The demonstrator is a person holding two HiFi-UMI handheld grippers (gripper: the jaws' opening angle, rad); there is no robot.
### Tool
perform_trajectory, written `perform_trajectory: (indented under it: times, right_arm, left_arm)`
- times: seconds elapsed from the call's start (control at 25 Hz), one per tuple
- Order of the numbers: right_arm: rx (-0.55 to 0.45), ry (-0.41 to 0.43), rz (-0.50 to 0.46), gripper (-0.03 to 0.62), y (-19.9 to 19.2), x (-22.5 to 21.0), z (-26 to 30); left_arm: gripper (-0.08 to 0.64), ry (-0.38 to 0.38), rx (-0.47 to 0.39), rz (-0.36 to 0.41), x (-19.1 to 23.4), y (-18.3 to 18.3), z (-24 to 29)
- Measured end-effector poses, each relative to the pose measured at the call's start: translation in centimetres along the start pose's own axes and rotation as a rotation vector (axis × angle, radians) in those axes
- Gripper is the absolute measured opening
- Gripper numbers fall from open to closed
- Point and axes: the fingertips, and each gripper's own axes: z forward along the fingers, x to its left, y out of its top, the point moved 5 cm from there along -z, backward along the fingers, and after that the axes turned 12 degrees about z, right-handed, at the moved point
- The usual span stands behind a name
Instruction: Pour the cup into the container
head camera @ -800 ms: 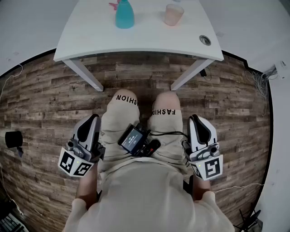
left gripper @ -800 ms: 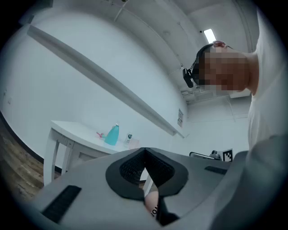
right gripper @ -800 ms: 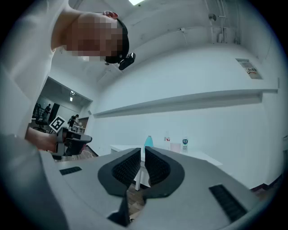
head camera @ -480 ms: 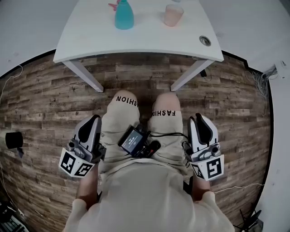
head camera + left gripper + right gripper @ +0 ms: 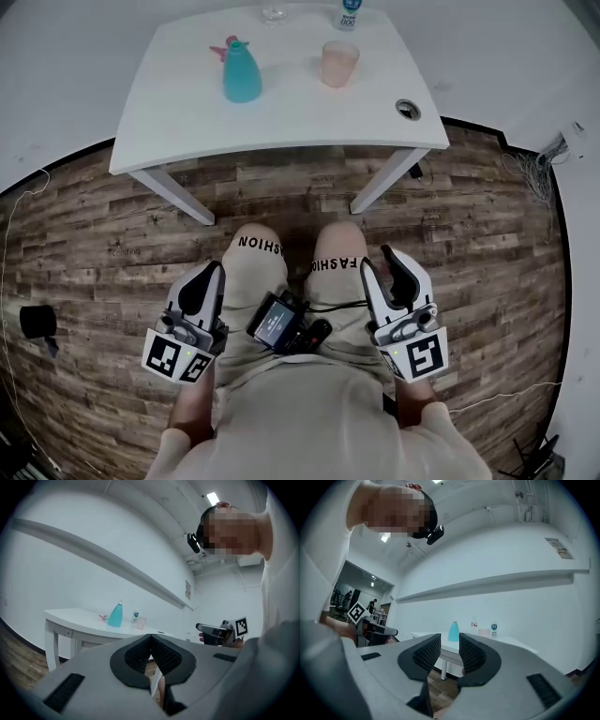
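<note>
A pale pink cup [image 5: 338,63] stands on the white table [image 5: 187,112], right of a teal bottle [image 5: 241,72]. A clear glass container [image 5: 274,14] sits at the far edge. Both grippers rest by the seated person's thighs, far short of the table. My left gripper [image 5: 208,277] is shut and empty; its view shows the pads meeting [image 5: 151,641], with the cup [image 5: 141,622] and the teal bottle [image 5: 115,615] small in the distance. My right gripper [image 5: 389,267] is shut with nothing in it. A thin slit stays between its pads [image 5: 450,644], and the teal bottle [image 5: 453,631] shows beyond.
A small labelled bottle [image 5: 349,11] stands at the table's far edge and a round cable hole [image 5: 408,109] sits near its right corner. A black device with a screen [image 5: 277,319] lies on the person's lap. A black object [image 5: 36,322] stands on the wooden floor, left.
The head view has tipped upward, so the table's far edge with the glass container now shows. Both grippers stay by the thighs and sit slightly closer together in the picture.
</note>
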Motion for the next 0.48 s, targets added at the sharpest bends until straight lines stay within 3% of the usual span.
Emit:
perform_trajectory:
  times: [0.48]
  right_arm:
    - [0.013,-0.002,0.014,0.103,-0.5,-1.8,5.1]
  left_arm:
    - [0.011,-0.02,0.029,0.025,0.7,0.4,6.2]
